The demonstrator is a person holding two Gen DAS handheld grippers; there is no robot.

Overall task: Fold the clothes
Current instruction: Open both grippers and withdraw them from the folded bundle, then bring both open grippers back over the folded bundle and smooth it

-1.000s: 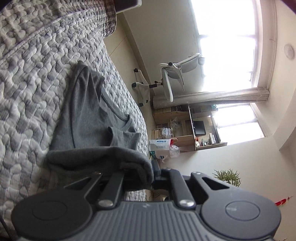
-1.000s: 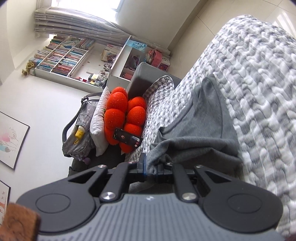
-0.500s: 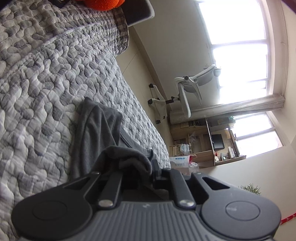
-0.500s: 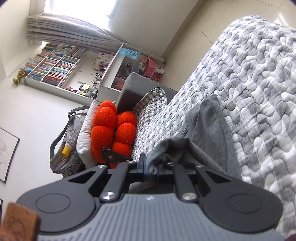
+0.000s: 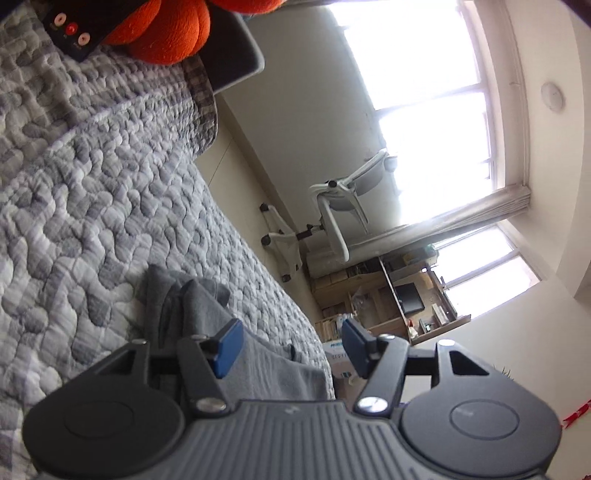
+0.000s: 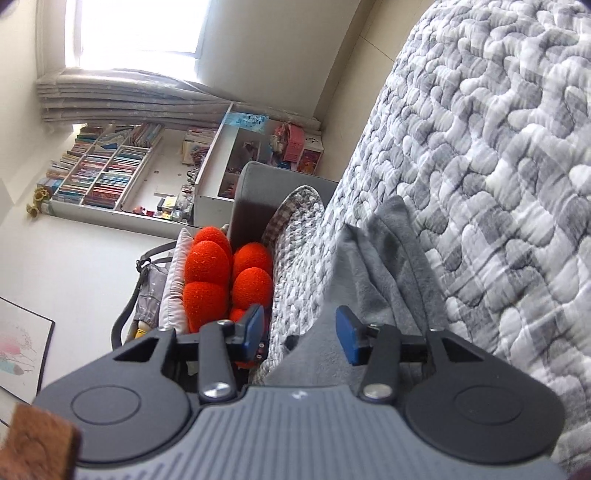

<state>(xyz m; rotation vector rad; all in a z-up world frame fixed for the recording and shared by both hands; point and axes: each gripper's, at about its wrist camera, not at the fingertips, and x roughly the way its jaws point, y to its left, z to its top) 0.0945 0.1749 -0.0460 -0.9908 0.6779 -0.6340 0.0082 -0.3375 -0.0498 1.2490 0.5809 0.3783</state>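
A dark grey T-shirt (image 5: 207, 314) lies folded over itself on the grey quilted bed cover (image 5: 92, 192). My left gripper (image 5: 290, 345) hovers just over its near edge, jaws opening, blue pads clear of the cloth, which lies beneath and between them. In the right wrist view the same grey T-shirt (image 6: 384, 273) lies bunched on the quilt (image 6: 498, 166). My right gripper (image 6: 301, 334) is low over it, jaws opening, with cloth beneath and between the blue pads but not pinched.
An orange bobbled cushion (image 6: 221, 273) with a black remote-like device (image 5: 79, 31) sits at the head of the bed by a grey headboard (image 6: 258, 192). A white office chair (image 5: 340, 206), desk shelves (image 5: 406, 295) and bookshelves (image 6: 107, 166) stand beyond the bed.
Both grippers carried the shirt's edge forward and down over the rest of the shirt, then let it go; their jaws have spread from shut to apart, and the cloth now lies on the bed.
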